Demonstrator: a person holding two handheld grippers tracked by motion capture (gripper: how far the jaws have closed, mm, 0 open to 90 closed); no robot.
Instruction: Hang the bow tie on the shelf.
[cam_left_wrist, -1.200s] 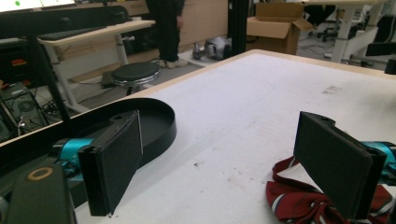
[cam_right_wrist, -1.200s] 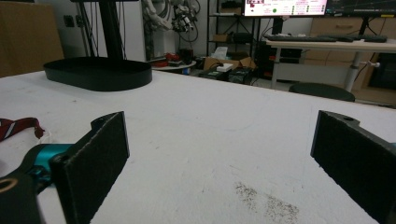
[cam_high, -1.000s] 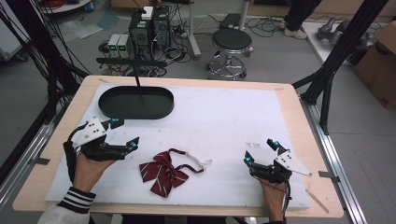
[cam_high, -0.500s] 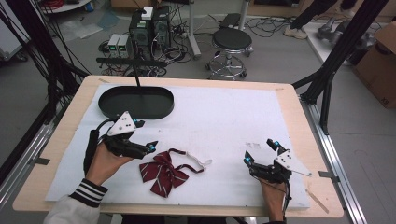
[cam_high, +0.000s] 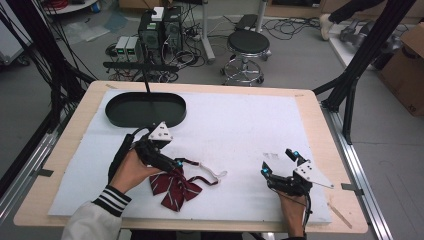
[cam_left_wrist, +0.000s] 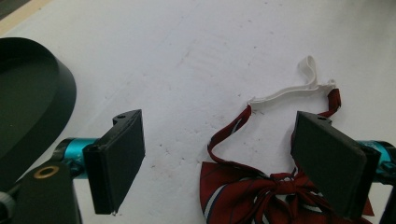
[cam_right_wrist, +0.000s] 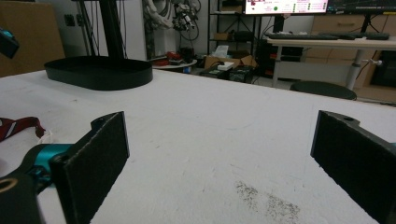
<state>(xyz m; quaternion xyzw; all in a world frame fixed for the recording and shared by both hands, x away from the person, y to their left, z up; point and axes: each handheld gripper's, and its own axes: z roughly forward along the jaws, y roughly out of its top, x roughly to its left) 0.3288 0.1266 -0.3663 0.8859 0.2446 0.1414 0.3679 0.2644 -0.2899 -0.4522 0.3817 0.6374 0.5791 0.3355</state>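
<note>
A black oval plastic tray (cam_high: 145, 109) is sitting at the table's far left. The left gripper (cam_high: 172, 164) is hovering with jaws spread wide over the dark red striped fabric bow tie (cam_high: 174, 185), lying on the white mat (cam_high: 240, 130). The right gripper (cam_high: 277, 165) is resting wide open, well apart.

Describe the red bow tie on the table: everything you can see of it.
The bow tie is dark red cloth with thin white stripes, knotted at the middle. A narrow red strap loops from it and joins a white elastic band. It lies flat on the white mat, near the front edge. The left gripper, jaws open, hovers just over it; contact cannot be judged.
</note>
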